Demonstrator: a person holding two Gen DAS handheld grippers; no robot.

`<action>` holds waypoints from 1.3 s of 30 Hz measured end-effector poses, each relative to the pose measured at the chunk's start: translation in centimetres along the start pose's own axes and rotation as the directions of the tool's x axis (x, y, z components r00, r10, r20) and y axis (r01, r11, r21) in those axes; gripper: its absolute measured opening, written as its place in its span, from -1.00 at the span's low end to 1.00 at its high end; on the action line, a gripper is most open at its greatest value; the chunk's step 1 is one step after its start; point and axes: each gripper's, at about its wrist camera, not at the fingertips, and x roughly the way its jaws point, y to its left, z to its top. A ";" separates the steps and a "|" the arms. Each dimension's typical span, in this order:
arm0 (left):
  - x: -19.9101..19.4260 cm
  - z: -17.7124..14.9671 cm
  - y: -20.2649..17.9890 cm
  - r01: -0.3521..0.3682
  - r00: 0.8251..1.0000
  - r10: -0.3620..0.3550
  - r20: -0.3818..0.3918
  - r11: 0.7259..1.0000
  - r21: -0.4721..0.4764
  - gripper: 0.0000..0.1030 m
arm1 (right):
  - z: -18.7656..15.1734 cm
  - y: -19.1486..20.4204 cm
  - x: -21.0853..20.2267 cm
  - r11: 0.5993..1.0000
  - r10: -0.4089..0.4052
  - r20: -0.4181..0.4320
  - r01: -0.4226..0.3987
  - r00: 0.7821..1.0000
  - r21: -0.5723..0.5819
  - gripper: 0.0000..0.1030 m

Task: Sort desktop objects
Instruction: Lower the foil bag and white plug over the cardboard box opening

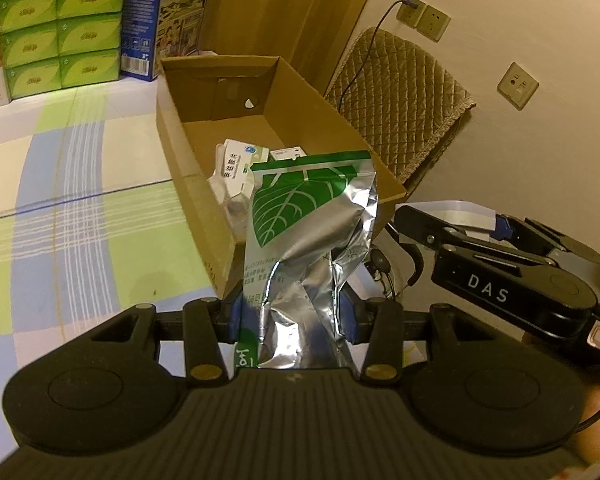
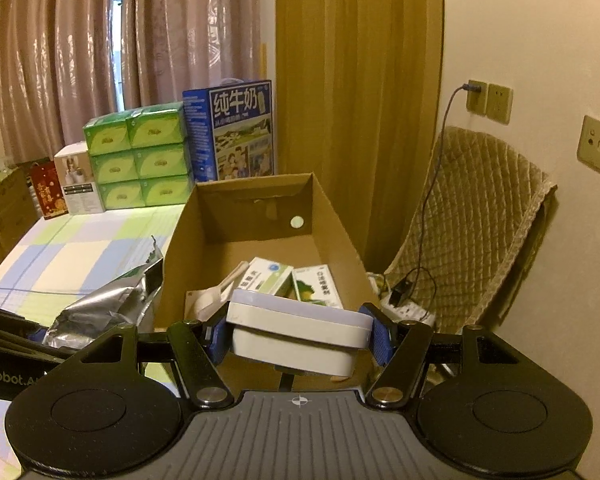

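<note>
My left gripper (image 1: 292, 316) is shut on a crumpled silver foil pouch (image 1: 308, 232) with a green leaf print, held upright just in front of the open cardboard box (image 1: 180, 120). My right gripper (image 2: 298, 336) is shut on a white lidded rectangular container (image 2: 296, 332), held over the near end of the same cardboard box (image 2: 332, 216). Inside the box lie small white-and-green medicine cartons (image 2: 270, 276) and a white scoop (image 2: 216, 296). The foil pouch (image 2: 104, 308) shows at the left of the right wrist view, and the right gripper's black body (image 1: 512, 280) at the right of the left wrist view.
A checked green, blue and white cloth (image 1: 72, 184) covers the table. Stacked green tissue packs (image 2: 140, 156) and a blue milk carton box (image 2: 232, 132) stand at the far edge. A quilted chair (image 2: 472, 216) and wall sockets with a cable (image 2: 476, 98) are to the right.
</note>
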 end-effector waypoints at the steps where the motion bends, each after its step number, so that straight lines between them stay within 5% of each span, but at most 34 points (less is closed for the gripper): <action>1: 0.2 0.3 -0.2 0.001 1.000 -0.001 0.001 1.000 0.004 -0.23 | 0.2 -0.1 0.2 1.000 -0.001 0.002 0.001 1.000 -0.004 0.22; 39: 5.2 8.9 0.9 0.003 0.998 0.001 0.059 0.998 -0.066 -0.23 | 6.1 -2.7 8.5 0.997 0.035 0.005 -0.034 0.999 -0.071 0.22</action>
